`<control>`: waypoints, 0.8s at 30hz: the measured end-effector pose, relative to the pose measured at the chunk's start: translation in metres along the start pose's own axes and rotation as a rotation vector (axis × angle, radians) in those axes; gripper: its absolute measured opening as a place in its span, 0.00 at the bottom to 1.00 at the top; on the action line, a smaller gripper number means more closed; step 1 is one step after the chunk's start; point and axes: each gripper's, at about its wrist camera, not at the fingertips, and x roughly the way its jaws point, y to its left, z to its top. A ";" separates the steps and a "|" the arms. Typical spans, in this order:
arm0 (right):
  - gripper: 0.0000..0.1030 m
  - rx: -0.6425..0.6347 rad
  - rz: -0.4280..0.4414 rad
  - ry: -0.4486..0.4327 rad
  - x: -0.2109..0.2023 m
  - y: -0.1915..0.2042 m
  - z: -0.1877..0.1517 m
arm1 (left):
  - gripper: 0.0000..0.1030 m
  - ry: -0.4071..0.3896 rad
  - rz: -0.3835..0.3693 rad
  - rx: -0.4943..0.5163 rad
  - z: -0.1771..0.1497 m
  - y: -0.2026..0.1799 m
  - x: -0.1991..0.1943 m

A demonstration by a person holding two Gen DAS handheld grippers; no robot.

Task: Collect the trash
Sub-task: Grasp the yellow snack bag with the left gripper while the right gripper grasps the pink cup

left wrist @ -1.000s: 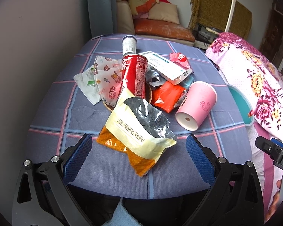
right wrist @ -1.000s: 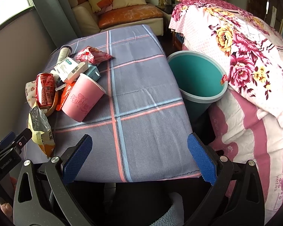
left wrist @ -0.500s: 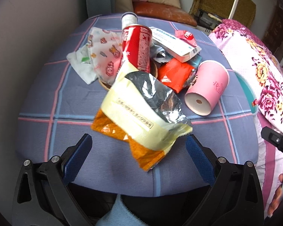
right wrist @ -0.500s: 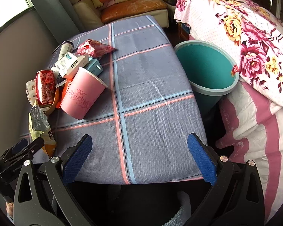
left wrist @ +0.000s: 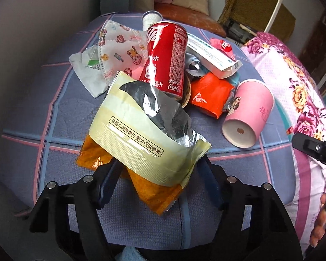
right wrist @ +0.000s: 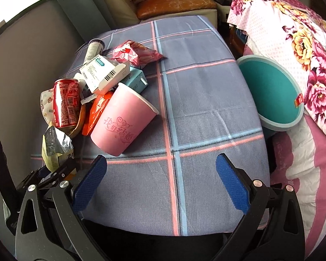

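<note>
Left tongs (left wrist: 156, 187) are closing around the torn snack bag (left wrist: 145, 139), nearest piece of the pile in front of the Coke can (left wrist: 166, 58). Pinch the thick seam, not foil. Right tongs (right wrist: 160, 181) hang spread over bare worktop (right wrist: 206, 113).

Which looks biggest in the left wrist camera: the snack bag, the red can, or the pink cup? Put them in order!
1. Snack bag, though it is nearest the camera, so that flatters it.
2 and 3. Red can and pink cup look about alike; I won't rank them.
</note>
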 end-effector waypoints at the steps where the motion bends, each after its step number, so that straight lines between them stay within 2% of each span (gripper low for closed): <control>1: 0.90 0.002 0.006 0.005 0.003 0.003 0.003 | 0.64 -0.003 -0.006 -0.001 0.001 0.003 -0.001; 12: 0.89 0.019 0.028 0.051 0.037 0.030 0.037 | 0.67 -0.003 -0.058 -0.017 0.001 0.026 -0.004; 20: 0.68 0.039 0.087 0.107 0.067 0.035 0.043 | 0.68 -0.013 -0.068 -0.014 0.003 0.027 -0.003; 24: 0.58 0.005 0.092 0.084 0.060 0.037 0.040 | 0.51 -0.029 -0.053 -0.007 0.003 0.027 -0.006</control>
